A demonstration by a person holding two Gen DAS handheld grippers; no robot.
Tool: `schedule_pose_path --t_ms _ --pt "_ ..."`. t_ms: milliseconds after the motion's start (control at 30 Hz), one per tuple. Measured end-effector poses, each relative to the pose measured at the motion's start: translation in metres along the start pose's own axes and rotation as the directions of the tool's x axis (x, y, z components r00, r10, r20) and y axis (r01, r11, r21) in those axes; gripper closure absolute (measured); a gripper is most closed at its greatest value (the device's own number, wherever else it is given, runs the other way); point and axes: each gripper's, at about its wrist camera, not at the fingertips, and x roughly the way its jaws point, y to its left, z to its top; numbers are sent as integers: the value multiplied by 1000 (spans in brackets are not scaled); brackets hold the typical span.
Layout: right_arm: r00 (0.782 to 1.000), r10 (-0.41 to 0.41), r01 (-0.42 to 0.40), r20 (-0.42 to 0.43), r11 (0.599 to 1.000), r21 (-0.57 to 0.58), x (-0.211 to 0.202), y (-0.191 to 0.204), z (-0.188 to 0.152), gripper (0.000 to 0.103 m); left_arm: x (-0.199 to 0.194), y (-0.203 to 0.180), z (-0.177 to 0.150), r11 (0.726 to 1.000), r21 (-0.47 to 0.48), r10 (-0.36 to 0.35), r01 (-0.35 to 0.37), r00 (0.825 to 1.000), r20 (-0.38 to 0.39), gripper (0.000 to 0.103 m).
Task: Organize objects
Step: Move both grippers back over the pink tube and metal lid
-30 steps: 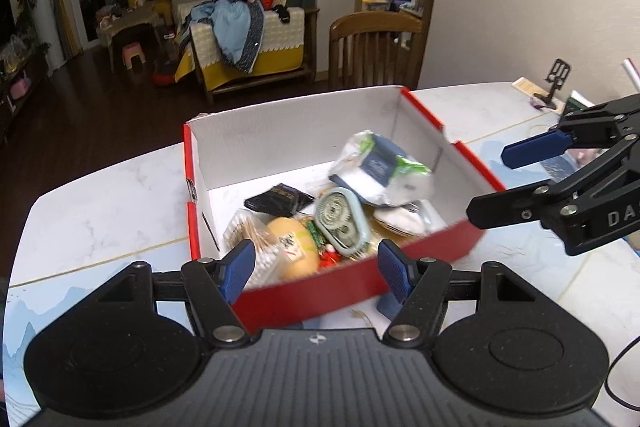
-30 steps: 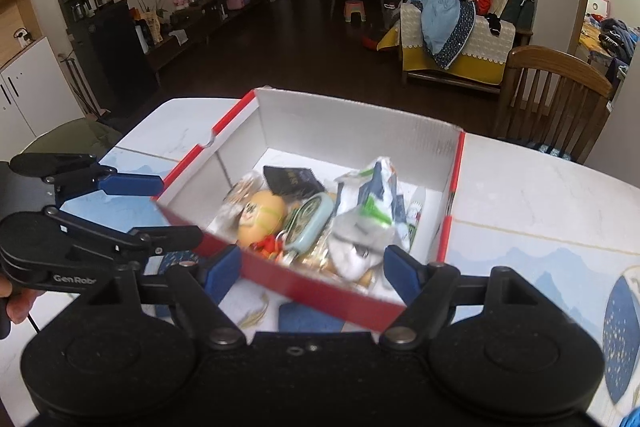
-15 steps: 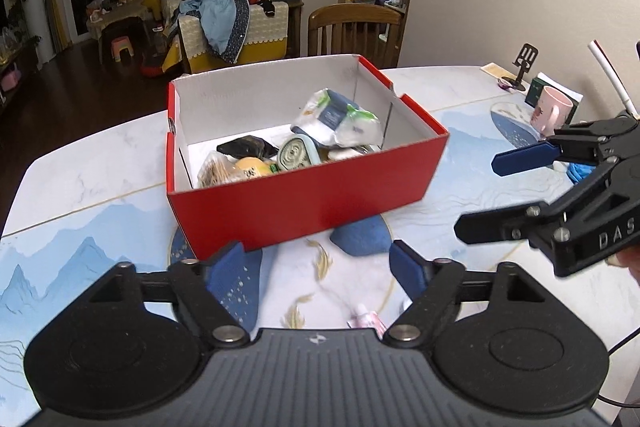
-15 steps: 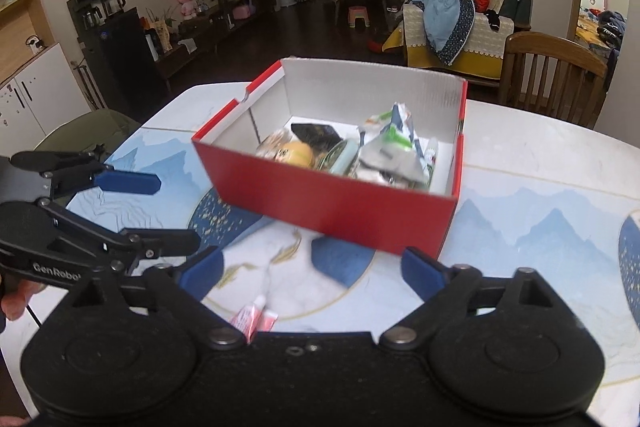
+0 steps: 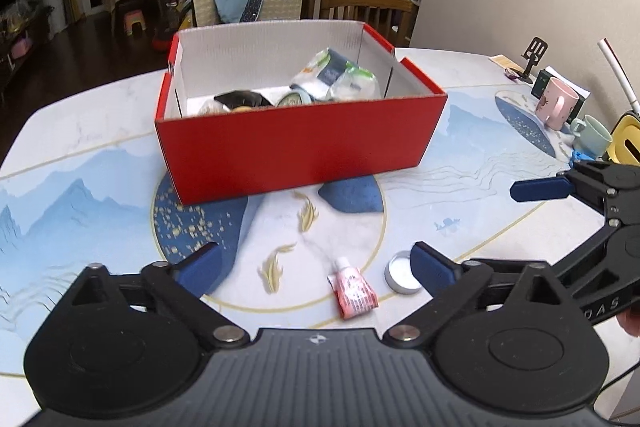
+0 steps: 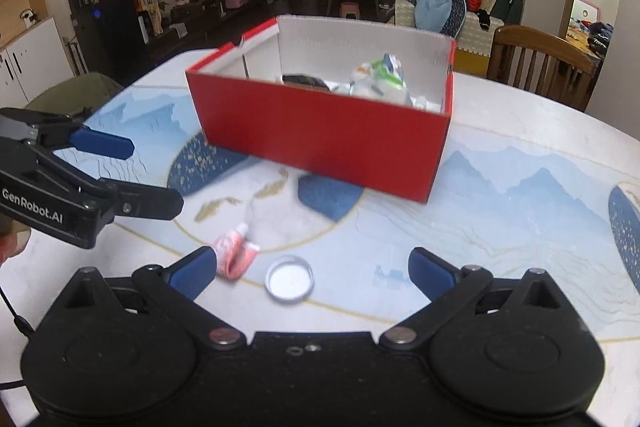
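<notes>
Both tongs spread wide, gripping nothing: left tongs [image 5: 316, 263], right tongs [image 6: 312, 269]. Red box [image 5: 298, 143] of clutter sits mid-desk [image 5: 460, 195]. Pink tube [image 5: 354, 289] and small round tin [image 5: 402, 273] lie on the desk near the tongs, just beside each other.
</notes>
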Motion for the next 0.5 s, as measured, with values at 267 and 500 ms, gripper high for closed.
schedule_pose_path --t_ms 267,500 --pt "999 -21 19 -38 999 -42 25 4 -21 1 30 -7 -24 1000 10 24 -23 998 -51 2" --pt "998 -16 9 -68 994 -106 47 11 -28 4 58 -7 -35 999 -17 28 -29 994 -104 2"
